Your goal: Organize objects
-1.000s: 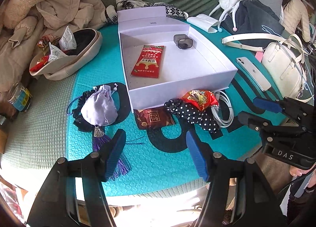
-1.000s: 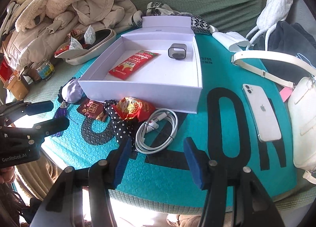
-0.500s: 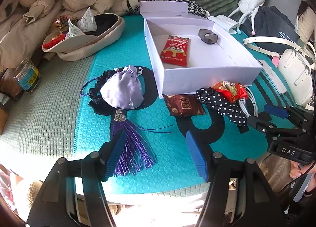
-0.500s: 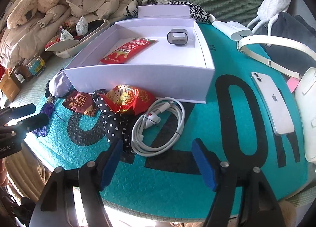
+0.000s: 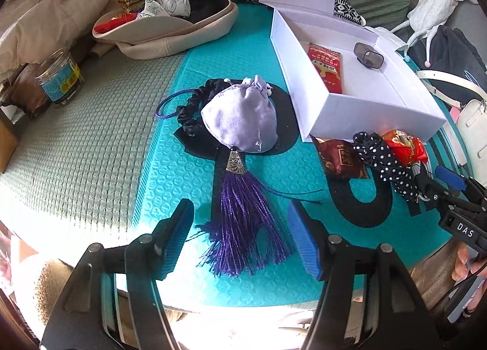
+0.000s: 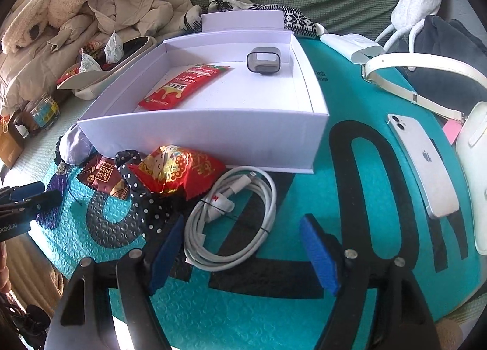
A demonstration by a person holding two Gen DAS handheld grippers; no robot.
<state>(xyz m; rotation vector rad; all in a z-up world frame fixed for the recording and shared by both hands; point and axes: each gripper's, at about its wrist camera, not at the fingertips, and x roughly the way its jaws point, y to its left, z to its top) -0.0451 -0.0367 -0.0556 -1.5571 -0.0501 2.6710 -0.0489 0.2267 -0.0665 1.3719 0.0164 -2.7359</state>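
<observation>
Teal mat [image 6: 304, 313] on a green couch: the right gripper [image 6: 243, 246] has sunk toward the cable [image 6: 231, 222], jaws opening, nothing held. Left gripper [image 5: 240, 237], gaping and empty, now straddles the tassel [image 5: 243, 228]. Box [image 6: 213, 134] at 12 o'clock.

"DAS" on right hand-held gripper [image 5: 438, 185]; "KISS" on brown snack packet [image 6: 105, 178].

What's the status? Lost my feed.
Left gripper open over tassel. Right gripper opening over cable. Both empty. Scrunchie crowds cable.
</observation>
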